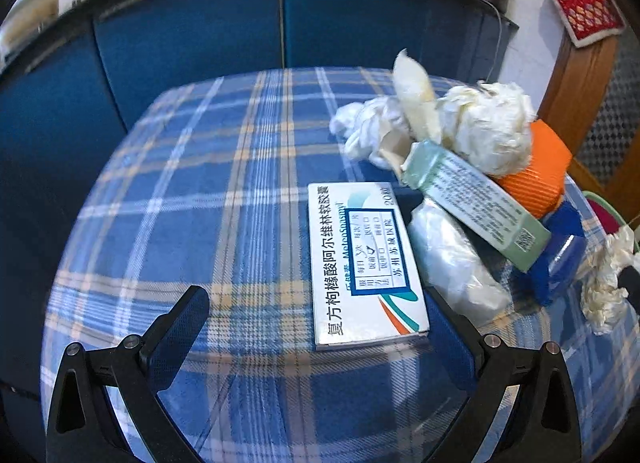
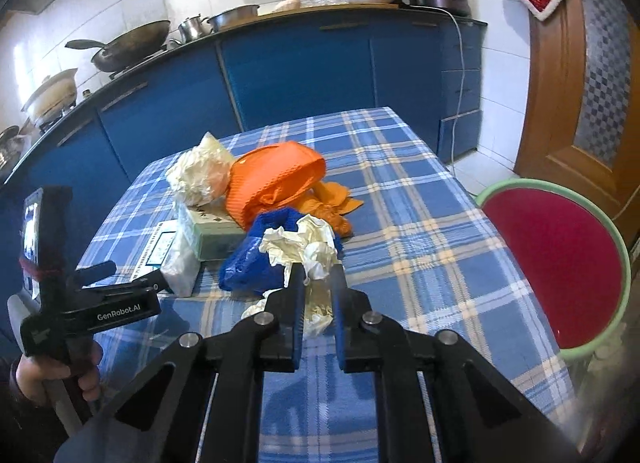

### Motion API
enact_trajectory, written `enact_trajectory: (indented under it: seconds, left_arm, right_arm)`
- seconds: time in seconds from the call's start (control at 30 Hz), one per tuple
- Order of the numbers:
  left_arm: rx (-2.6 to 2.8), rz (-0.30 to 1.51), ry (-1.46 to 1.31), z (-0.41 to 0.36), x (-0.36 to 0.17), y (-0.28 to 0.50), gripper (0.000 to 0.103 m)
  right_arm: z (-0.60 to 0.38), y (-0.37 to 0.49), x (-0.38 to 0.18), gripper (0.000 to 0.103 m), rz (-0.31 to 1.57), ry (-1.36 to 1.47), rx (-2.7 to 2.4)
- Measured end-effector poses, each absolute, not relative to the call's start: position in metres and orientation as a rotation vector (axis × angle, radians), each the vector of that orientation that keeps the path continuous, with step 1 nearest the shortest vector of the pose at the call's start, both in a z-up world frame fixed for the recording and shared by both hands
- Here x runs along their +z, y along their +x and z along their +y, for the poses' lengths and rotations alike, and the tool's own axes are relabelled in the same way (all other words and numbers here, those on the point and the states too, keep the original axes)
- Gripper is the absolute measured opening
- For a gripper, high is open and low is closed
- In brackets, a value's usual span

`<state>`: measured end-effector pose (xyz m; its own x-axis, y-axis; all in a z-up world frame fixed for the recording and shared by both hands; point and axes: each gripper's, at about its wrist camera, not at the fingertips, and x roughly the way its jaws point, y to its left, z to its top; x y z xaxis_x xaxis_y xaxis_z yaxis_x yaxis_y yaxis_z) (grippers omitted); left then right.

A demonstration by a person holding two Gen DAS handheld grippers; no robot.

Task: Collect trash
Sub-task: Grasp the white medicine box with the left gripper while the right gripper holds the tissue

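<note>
Right hand-held gripper [image 2: 316, 283]: its flat black fingers were squeezed onto a crinkly white tissue [image 2: 310, 247] near the tabletop's [image 2: 420, 231] middle.
Left hand-held gripper [image 1: 316, 323]: spread wide, nothing was held.
Trash pile: a flat white box [image 1: 364, 263], crumpled paper [image 1: 492, 131] and a ribbed orange cup [image 1: 540, 171] were heaped together.

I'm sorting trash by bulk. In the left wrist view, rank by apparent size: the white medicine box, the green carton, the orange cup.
1. white medicine box, though it lies nearest the camera.
2. green carton.
3. orange cup, partly hidden, so true size is unsure.
</note>
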<state>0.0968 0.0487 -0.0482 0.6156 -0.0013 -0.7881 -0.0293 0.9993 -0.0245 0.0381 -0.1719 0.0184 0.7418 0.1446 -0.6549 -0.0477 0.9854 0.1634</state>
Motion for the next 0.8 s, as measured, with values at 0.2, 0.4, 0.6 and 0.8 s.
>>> enact_trajectory:
  seconds: [0.2, 0.4, 0.6, 0.8]
  left_arm:
    - [0.013, 0.903, -0.037, 0.051, -0.049, 0.107, 0.099]
    - [-0.014, 0.914, -0.033, 0.046, -0.050, 0.116, 0.087]
    - [-0.037, 0.897, -0.040, 0.044, -0.046, 0.118, 0.064]
    - [-0.027, 0.873, -0.073, 0.052, -0.040, 0.112, 0.051]
  right_arm:
    - [-0.176, 0.040, 0.016, 0.015, 0.730, 0.147, 0.106]
    - [-0.183, 0.039, 0.014, 0.015, 0.737, 0.171, 0.113]
    - [-0.191, 0.036, 0.015, 0.015, 0.726, 0.189, 0.116]
    - [-0.194, 0.032, 0.017, 0.015, 0.717, 0.203, 0.123]
